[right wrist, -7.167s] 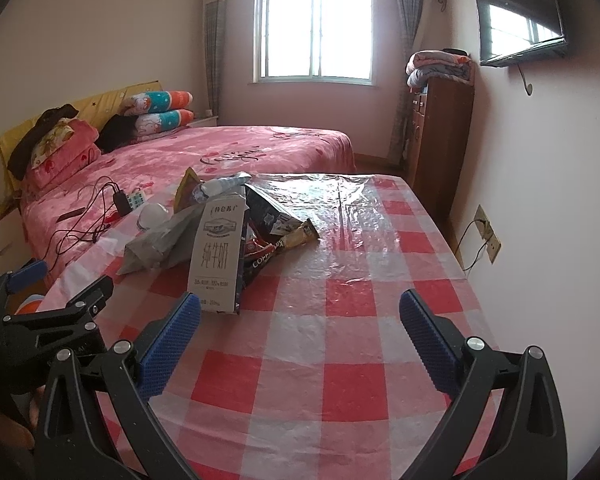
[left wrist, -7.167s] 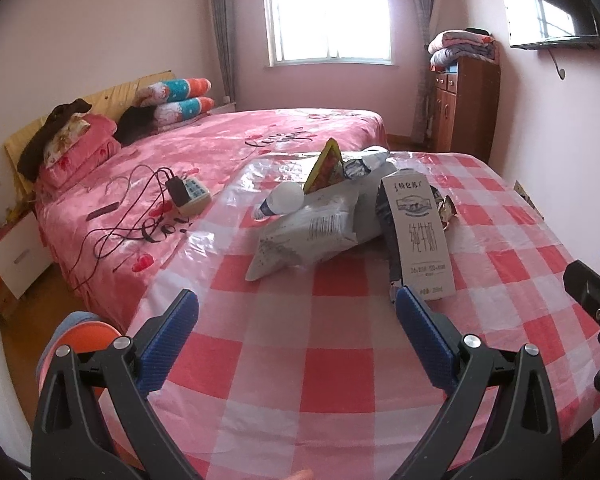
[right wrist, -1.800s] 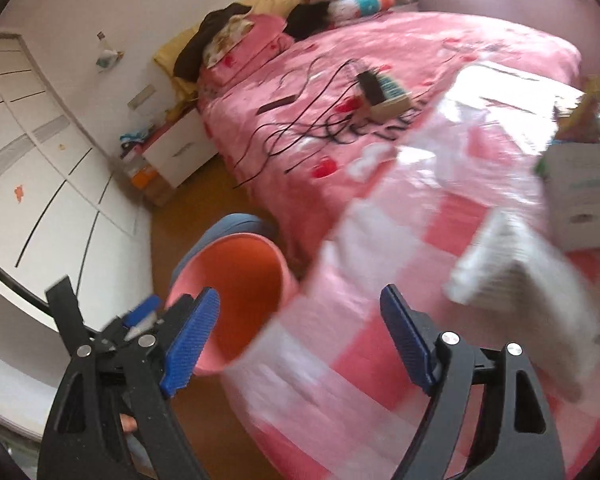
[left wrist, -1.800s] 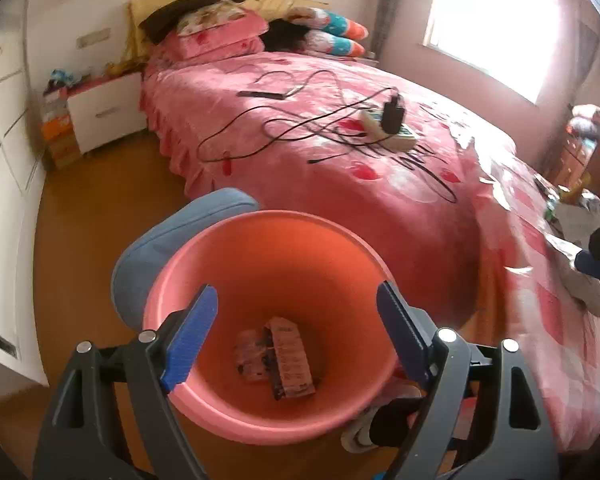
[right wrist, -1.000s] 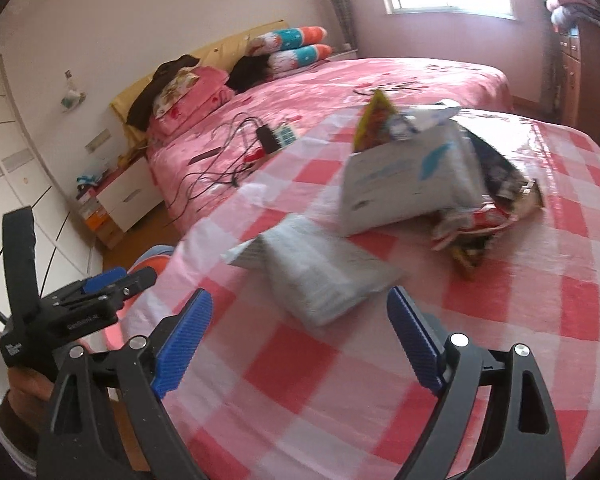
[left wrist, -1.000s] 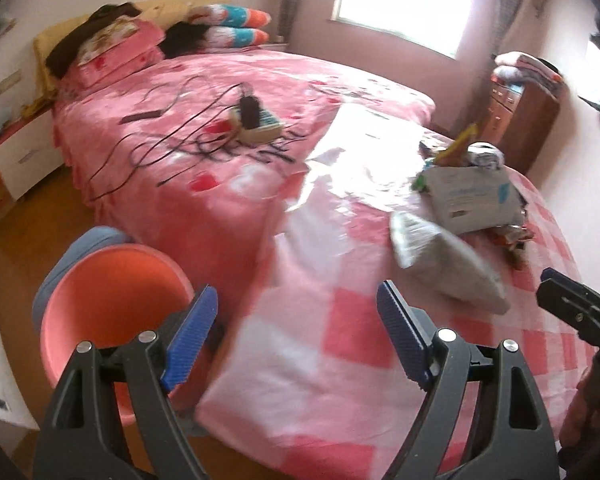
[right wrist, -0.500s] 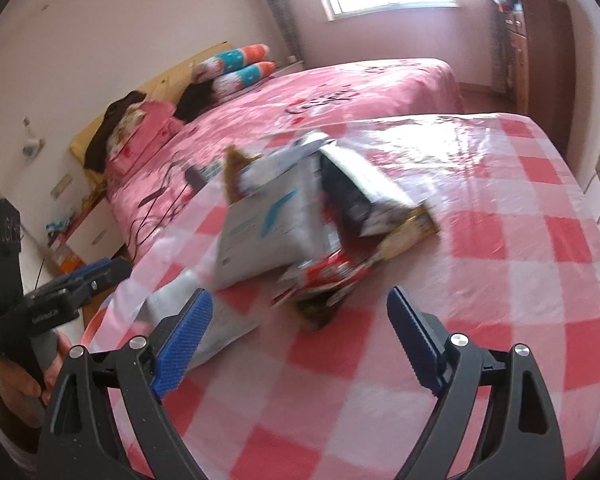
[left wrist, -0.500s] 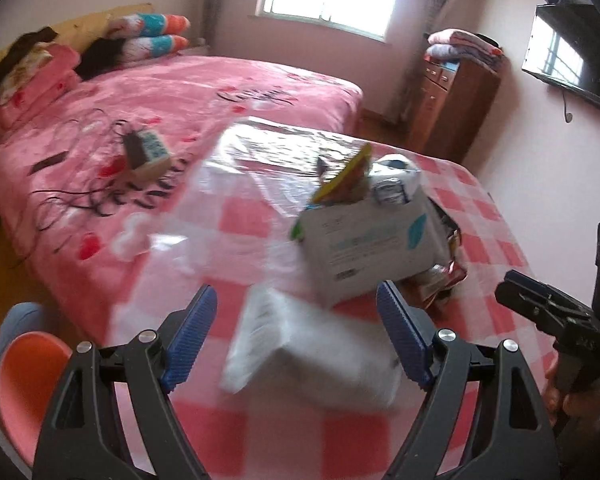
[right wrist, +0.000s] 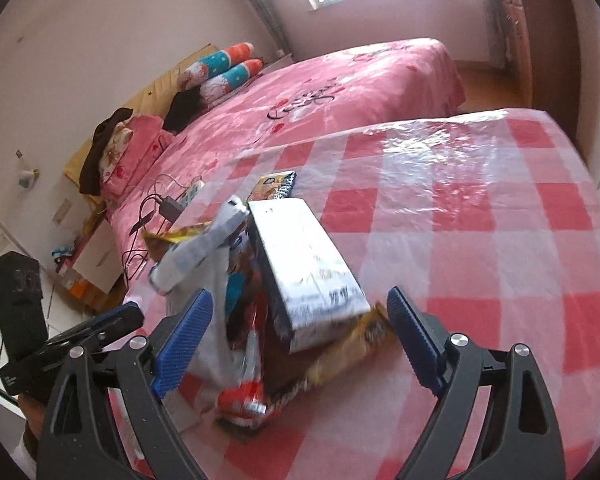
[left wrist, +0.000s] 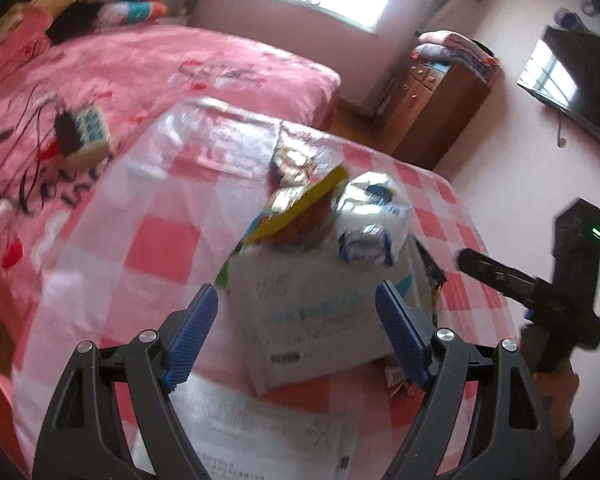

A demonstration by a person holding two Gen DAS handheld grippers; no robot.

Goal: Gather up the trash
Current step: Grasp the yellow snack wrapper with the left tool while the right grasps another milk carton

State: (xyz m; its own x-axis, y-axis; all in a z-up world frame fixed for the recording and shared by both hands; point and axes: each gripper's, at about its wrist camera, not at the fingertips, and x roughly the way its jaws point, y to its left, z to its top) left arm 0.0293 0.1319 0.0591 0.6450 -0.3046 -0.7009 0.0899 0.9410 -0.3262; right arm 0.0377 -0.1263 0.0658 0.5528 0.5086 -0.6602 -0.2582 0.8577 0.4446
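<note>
Both tools, left tool [left wrist: 296,332] and right tool [right wrist: 296,334], hang with jaws apart and empty over the trash pile [right wrist: 260,312] on the checked worktop [right wrist: 480,240]. The wrappers look light and crinkly (likely slippery); the carton [right wrist: 304,264] seems stiffer, so pinch its narrow sides.

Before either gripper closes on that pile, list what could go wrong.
1. The milk carton leans on loose wrappers; pulling one piece may topple the rest.
2. Left gripper and right gripper aim at one heap and could collide.
3. The glossy table cover may let pieces slide.
</note>
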